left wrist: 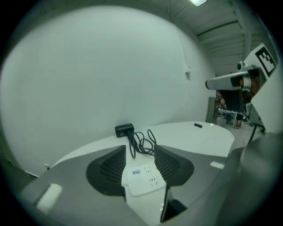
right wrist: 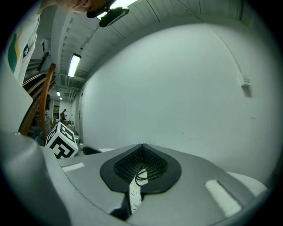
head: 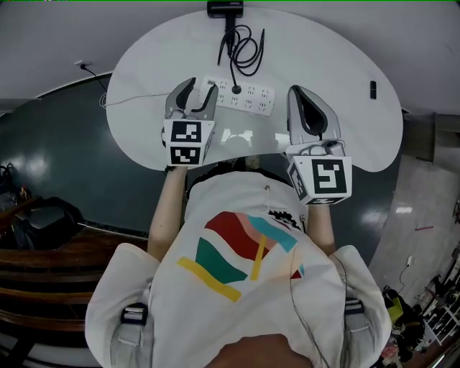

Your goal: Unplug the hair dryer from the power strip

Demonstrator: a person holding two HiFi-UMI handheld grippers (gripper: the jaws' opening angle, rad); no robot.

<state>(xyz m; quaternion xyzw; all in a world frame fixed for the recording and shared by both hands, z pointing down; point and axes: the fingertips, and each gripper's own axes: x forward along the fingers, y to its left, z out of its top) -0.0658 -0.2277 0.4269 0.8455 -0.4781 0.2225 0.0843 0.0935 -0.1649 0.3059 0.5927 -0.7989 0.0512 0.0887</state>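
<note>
A white power strip lies on the white table. A black plug sits in it, and its coiled black cord runs to the black hair dryer at the far edge. My left gripper is at the strip's left end, open, with the strip seen between its pads and no pad pressing on it. The dryer and cord lie beyond. My right gripper hovers beside the strip's right end, shut and empty.
A small black object lies at the table's right side. A thin white cable trails off the left edge toward the wall. A dark bag rests on the floor at the left.
</note>
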